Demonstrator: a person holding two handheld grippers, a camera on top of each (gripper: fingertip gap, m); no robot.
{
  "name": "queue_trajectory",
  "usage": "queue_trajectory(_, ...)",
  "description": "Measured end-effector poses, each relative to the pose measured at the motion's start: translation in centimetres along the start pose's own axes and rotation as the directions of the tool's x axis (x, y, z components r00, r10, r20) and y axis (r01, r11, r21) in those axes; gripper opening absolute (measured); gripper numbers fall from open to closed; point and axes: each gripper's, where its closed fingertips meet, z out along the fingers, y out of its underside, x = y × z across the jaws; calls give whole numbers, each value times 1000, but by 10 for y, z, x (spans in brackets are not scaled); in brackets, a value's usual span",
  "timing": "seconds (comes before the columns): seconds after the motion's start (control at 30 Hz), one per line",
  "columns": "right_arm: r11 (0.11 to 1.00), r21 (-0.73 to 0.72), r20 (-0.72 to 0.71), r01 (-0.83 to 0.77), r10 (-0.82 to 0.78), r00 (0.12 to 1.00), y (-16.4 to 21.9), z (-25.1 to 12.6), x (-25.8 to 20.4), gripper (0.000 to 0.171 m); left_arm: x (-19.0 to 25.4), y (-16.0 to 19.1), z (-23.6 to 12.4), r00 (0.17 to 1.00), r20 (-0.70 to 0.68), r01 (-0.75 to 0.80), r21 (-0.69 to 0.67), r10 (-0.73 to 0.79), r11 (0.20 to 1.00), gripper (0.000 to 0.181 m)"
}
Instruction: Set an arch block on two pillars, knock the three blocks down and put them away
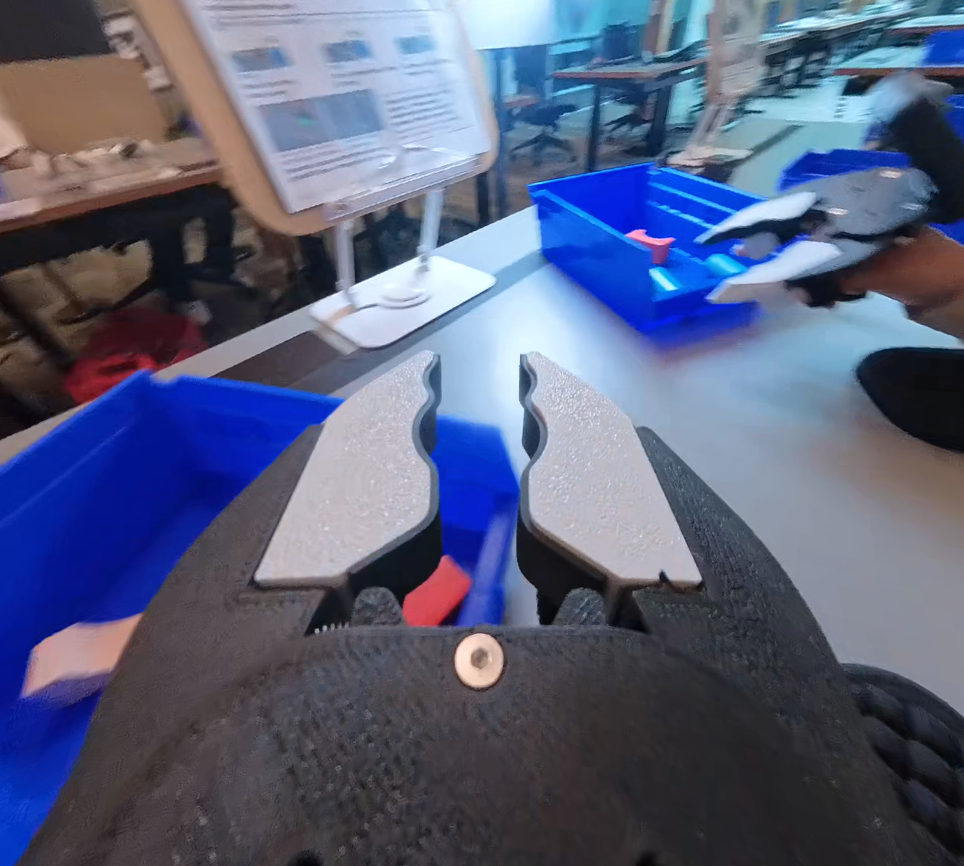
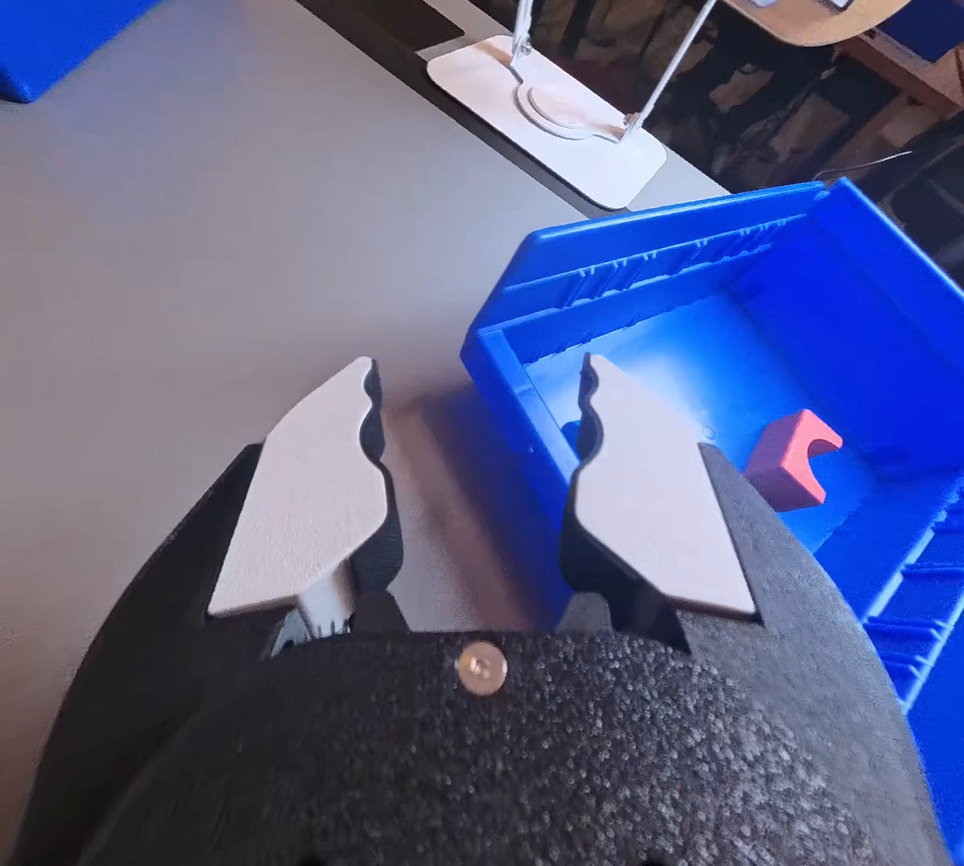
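Both claws agape, empty

A sign stand holding a printed sheet rises from a white base plate at the far edge of the grey desk. Beyond it are other tables and office chairs, blurred. Something red, perhaps cloth, lies on the floor.
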Motion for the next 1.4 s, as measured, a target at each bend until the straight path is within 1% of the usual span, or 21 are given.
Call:
queue_trajectory(0.1, 1000, -2, 45, 24, -24, 999, 4, -2, -14, 73, -48, 5, -6, 996, 92, 17, -137, -5, 990, 35)
queue_trajectory(0.17, 999, -3, 67, 43, -42, 997, 7, -2, -22, 72, -74, 15, -3, 991, 113, -45, -260, 77, 965, 37)
queue_trajectory(0.23, 997, -14, 78, 74, -72, 994, 12, -2, -28, 71, -97, 31, 3, 981, 95, -117, -398, 167, 910, 40)
queue_trajectory(0.33, 992, -30, 93, 119, -116, 989, 19, -1, -33, 69, -105, 64, 19, 949, -112, -306, -540, 293, 784, 40)
queue_trajectory(0.4, 989, -49, 110, 138, -132, 985, 24, 1, -37, 67, -103, 95, 27, 882, -279, -469, -599, 380, 649, 42)
queue_trajectory(0.43, 987, -58, 116, 147, -140, 983, 27, 2, -38, 66, -102, 110, 31, 858, -339, -512, -622, 386, 592, 43)
queue_trajectory(0.5, 984, -68, 123, 165, -156, 980, 30, 3, -40, 65, -94, 140, 37, 827, -447, -563, -666, 342, 489, 49)
queue_trajectory(0.57, 982, -76, 129, 174, -164, 978, 33, 5, -42, 64, -88, 163, 37, 763, -555, -646, -678, 332, 350, 54)
queue_trajectory(0.63, 981, -77, 137, 175, -164, 977, 34, 5, -43, 64, -84, 179, 35, 714, -633, -698, -678, 301, 230, 57)
queue_trajectory(0.7, 982, -79, 150, 170, -157, 976, 35, 6, -45, 62, -83, 189, 34, 683, -681, -726, -674, 265, 140, 57)
queue_trajectory(0.8, 981, -90, 169, 172, -155, 973, 38, 8, -49, 61, -75, 190, 36, 685, -706, -728, -674, 183, 123, 45)
queue_trajectory(0.9, 977, -97, 162, 192, -174, 971, 40, 7, -49, 59, -71, 192, 32, 728, -677, -685, -719, 105, 116, 36)
queue_trajectory(0.97, 976, -92, 159, 198, -182, 970, 39, 5, -49, 59, -70, 190, 30, 734, -666, -679, -723, 130, 126, 36)
queue_trajectory(1.0, 977, -85, 159, 195, -180, 971, 38, 4, -49, 58, -70, 186, 29, 736, -660, -677, -719, 149, 157, 35)
queue_trajectory(1.07, 982, -65, 167, 180, -167, 972, 33, 3, -50, 58, -73, 165, 27, 767, -610, -641, -717, 199, 272, 35)
queue_trajectory(1.13, 987, -37, 189, 159, -150, 971, 27, 1, -54, 58, -74, 128, 27, 813, -531, -577, -681, 239, 452, 35)
queue_trajectory(1.2, 991, 8, 226, 133, -131, 965, 18, -1, -63, 58, -56, 78, 30, 852, -465, -486, -536, 239, 691, 35)
queue_trajectory(1.23, 993, 36, 257, 114, -119, 959, 11, -3, -71, 58, -38, 50, 31, 863, -455, -424, -412, 222, 806, 34)
queue_trajectory(1.27, 994, 67, 297, 90, -106, 949, 4, -6, -80, 58, -17, 25, 29, 865, -458, -357, -277, 204, 892, 34)
queue_trajectory(1.33, 991, 131, 393, 29, -78, 916, -12, -13, -104, 59, 29, -15, 25, 856, -493, -195, -31, 155, 980, 35)
queue_trajectory(1.4, 981, 192, 487, -32, -67, 871, -29, -24, -131, 62, 76, -31, 24, 825, -561, -14, 114, 76, 993, 35)
